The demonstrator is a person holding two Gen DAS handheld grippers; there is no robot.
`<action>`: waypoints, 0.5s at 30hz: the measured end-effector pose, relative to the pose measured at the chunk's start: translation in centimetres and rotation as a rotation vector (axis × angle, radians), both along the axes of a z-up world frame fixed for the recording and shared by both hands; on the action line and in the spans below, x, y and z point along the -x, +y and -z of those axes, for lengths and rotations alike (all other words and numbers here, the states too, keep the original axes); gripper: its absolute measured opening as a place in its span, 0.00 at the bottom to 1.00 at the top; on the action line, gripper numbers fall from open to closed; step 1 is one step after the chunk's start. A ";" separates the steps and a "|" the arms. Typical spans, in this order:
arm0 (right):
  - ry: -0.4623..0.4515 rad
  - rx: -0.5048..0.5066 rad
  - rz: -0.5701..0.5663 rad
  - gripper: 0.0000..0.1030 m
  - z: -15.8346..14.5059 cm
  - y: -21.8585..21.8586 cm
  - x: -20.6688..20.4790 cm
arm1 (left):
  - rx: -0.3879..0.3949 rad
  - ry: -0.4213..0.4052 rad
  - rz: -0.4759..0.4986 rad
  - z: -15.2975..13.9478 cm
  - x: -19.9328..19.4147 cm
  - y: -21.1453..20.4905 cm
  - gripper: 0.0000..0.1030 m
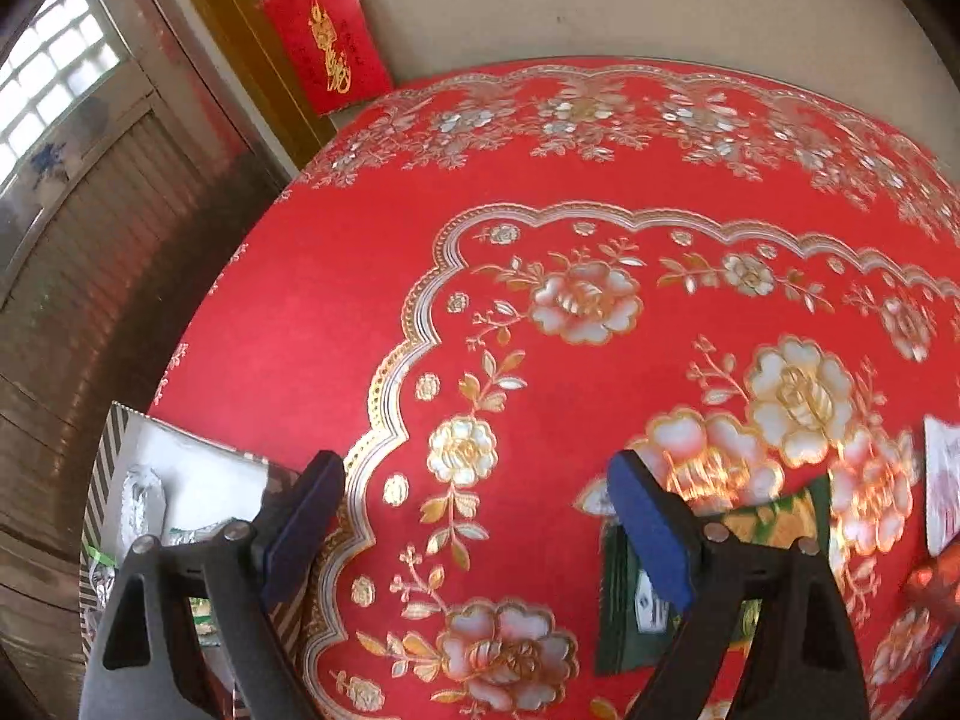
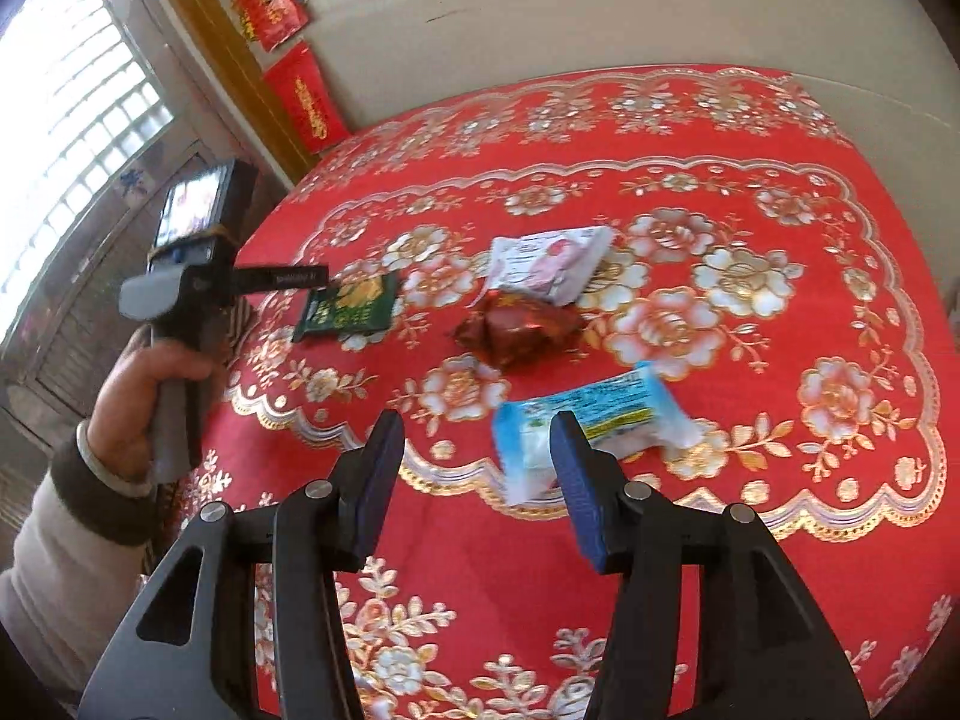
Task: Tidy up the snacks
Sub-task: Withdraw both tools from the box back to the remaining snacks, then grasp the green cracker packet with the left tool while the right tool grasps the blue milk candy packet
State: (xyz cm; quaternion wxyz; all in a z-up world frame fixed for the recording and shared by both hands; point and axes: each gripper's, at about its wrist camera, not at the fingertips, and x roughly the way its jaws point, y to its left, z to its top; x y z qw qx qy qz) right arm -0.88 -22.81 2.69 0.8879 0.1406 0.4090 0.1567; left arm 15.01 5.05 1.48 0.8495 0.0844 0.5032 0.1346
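Observation:
Several snack packets lie on the red floral tablecloth (image 2: 720, 570): a dark green packet (image 2: 351, 306), a white and pink packet (image 2: 549, 261), a red-brown wrapped snack (image 2: 519, 327) and a light blue packet (image 2: 591, 426). My right gripper (image 2: 474, 486) is open and empty, just short of the blue packet. My left gripper (image 1: 474, 522) is open and empty above the cloth, with the green packet (image 1: 636, 600) partly hidden behind its right finger. A striped box (image 1: 138, 498) with several wrapped snacks inside sits at the table's left edge, behind the left finger.
The left hand-held gripper (image 2: 198, 288) shows in the right wrist view over the table's left edge. A wall (image 2: 600, 12) runs behind the table, with red hangings (image 1: 327, 51) and a window (image 2: 66, 120) at the left.

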 end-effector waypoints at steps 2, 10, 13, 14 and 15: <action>-0.005 -0.006 0.014 0.49 -0.1 -0.7 -0.2 | 0.044 0.010 0.040 -0.2 1.4 -0.5 0.88; -0.044 0.076 -0.010 0.49 -1.0 0.2 -2.1 | 0.142 -0.002 0.115 -1.6 4.8 -2.3 0.88; -0.036 0.102 -0.003 0.49 -0.9 0.4 -2.4 | 0.211 -0.021 0.105 -2.4 4.8 -2.2 0.88; -0.033 0.084 0.006 0.49 -0.9 0.0 -2.3 | 0.236 -0.019 0.109 -2.5 4.9 -2.3 0.89; -0.031 0.069 0.013 0.49 -1.0 -0.3 -2.3 | 0.257 -0.009 0.116 -2.4 4.9 -2.5 0.89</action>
